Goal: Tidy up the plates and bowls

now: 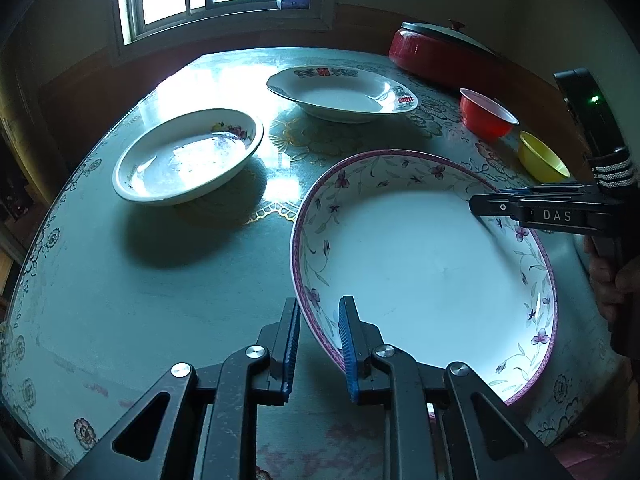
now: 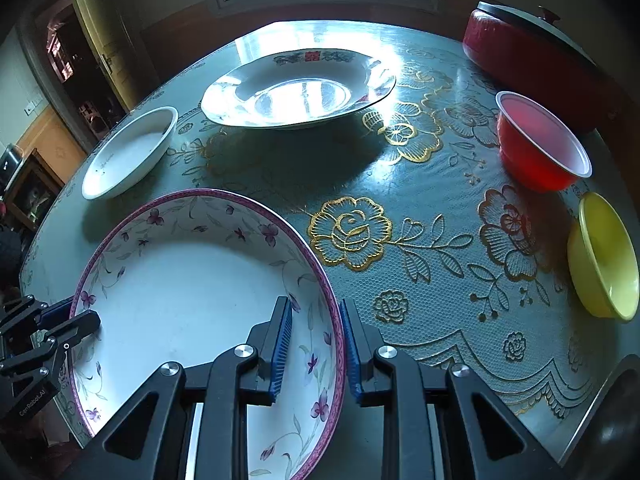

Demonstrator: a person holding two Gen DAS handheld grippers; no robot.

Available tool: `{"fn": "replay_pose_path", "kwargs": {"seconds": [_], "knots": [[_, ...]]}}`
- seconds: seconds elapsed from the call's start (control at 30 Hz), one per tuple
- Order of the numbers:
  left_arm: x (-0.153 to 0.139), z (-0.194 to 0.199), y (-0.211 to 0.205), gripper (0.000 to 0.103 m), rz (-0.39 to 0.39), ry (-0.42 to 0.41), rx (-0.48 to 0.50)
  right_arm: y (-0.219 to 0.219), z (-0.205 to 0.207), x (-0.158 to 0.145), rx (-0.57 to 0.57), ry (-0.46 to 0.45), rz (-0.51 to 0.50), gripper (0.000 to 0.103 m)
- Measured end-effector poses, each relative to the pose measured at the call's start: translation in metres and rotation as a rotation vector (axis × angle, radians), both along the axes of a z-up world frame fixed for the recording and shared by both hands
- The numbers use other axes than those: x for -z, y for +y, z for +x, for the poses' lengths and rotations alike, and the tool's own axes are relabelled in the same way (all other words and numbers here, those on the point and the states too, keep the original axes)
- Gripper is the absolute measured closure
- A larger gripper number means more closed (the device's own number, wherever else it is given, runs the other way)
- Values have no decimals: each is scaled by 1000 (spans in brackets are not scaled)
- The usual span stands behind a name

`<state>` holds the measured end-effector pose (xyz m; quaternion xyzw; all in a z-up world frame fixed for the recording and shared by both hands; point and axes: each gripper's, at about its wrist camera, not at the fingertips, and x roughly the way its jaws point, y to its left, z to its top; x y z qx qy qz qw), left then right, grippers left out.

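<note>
A large white plate with a purple rim and flower pattern [image 1: 420, 264] sits at the table's near side; it also shows in the right wrist view [image 2: 180, 280]. My left gripper [image 1: 319, 312] straddles its left rim, jaws open with a gap to the rim. My right gripper [image 2: 315, 312] straddles the opposite rim, jaws also open. Each gripper shows in the other's view, the right one [image 1: 480, 202] and the left one [image 2: 86, 314]. A white flowered deep plate [image 1: 188, 156] lies to the left. A wide-rimmed plate with red characters [image 1: 340, 92] lies farther back.
A red bowl [image 2: 540, 144] and a yellow bowl [image 2: 604, 256] stand at the right side of the table. A red lidded pot [image 2: 532, 44] stands at the back right. A green embroidered cloth [image 2: 400, 232] covers the round table. A window is behind.
</note>
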<state>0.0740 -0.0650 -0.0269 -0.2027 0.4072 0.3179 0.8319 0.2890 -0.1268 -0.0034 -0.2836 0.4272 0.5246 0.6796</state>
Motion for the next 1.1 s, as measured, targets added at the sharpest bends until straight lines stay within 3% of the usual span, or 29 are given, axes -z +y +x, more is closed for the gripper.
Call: {"fn": "replay_pose_path", "kwargs": {"seconds": [0.5, 0.63, 0.73, 0.87, 1.1], "knots": [[1, -1, 11, 83, -29, -29, 56, -12, 3, 2, 73, 66, 32, 78], [0, 3, 6, 83, 3, 6, 73, -13, 3, 2, 86, 75, 28, 78], [0, -1, 10, 83, -32, -19, 67, -13, 5, 1, 108, 84, 13, 78], [0, -1, 10, 80, -31, -20, 75, -12, 8, -1, 144, 103, 18, 73], [-7, -5, 14, 80, -26, -44, 84, -10, 13, -4, 175, 121, 32, 73]]}}
